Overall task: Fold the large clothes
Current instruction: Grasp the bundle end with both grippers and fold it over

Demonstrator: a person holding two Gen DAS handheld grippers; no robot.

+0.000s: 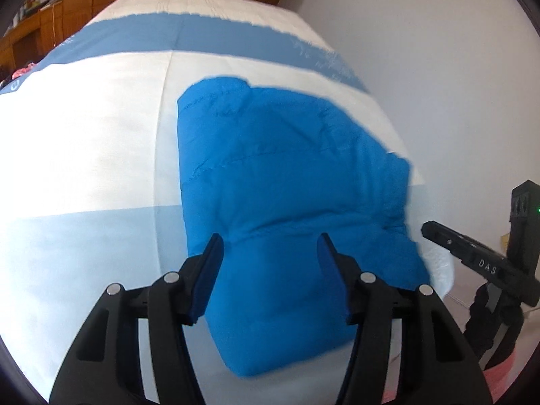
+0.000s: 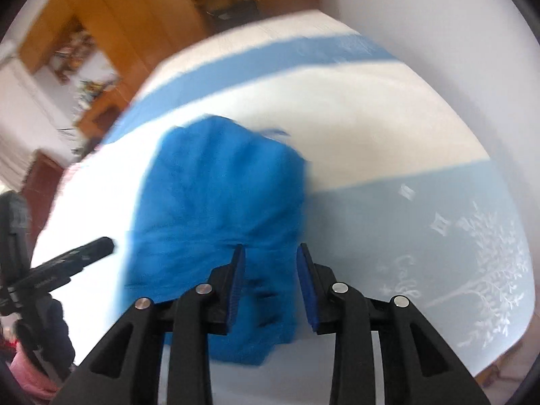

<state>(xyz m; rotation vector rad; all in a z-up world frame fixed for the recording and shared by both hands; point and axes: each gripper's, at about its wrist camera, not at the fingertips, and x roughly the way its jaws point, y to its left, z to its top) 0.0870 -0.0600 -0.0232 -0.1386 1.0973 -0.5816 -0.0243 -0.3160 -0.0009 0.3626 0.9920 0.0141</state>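
Note:
A bright blue padded jacket (image 1: pixel 287 182) lies folded into a thick bundle on the bed; it also shows in the right wrist view (image 2: pixel 219 202), blurred by motion. My left gripper (image 1: pixel 270 239) is open and empty, hovering just above the jacket's near end. My right gripper (image 2: pixel 270 249) is open and empty, above the jacket's near edge. The right gripper shows at the right of the left wrist view (image 1: pixel 472 253), and the left gripper shows at the left of the right wrist view (image 2: pixel 67 263).
The bed (image 1: pixel 84 155) has a white cover with blue bands and a white tree print (image 2: pixel 489 270). A white wall (image 1: pixel 438 67) runs along one side. Wooden cabinets (image 2: pixel 111 17) stand beyond the bed's far end.

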